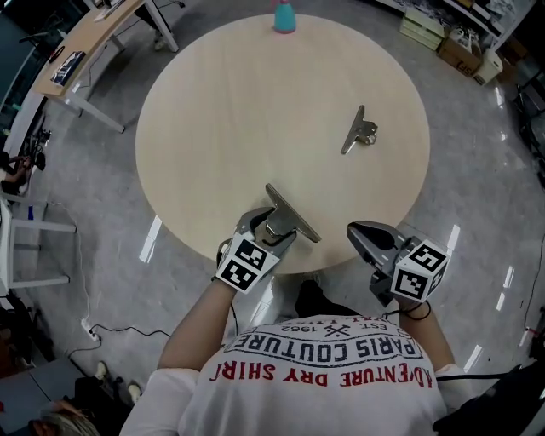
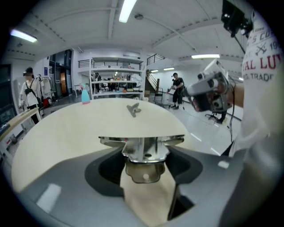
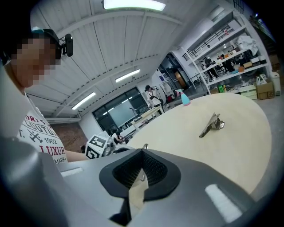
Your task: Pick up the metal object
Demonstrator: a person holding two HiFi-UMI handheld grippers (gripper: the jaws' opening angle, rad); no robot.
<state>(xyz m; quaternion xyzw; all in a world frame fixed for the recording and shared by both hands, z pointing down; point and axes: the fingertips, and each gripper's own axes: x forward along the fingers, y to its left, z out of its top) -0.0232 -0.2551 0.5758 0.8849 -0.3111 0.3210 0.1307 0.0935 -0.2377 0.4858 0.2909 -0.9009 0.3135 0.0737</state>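
Observation:
A large metal clip [image 1: 292,213] with a long flat bar lies at the near edge of the round beige table [image 1: 255,111]. My left gripper [image 1: 271,226] is shut on its shiny handle [image 2: 143,155], with the bar lying crosswise just beyond the jaws. A second metal clip [image 1: 360,132] lies alone on the table's right half; it also shows as a small clip [image 2: 133,108] in the left gripper view and as a clip [image 3: 211,124] in the right gripper view. My right gripper [image 1: 366,237] hovers at the table's near right edge, shut on nothing [image 3: 142,175].
A teal bottle [image 1: 284,15] stands at the table's far edge. A wooden desk [image 1: 85,43] is at the far left and cardboard boxes [image 1: 460,51] at the far right. A white frame [image 1: 34,247] and a cable [image 1: 119,328] are on the floor at left.

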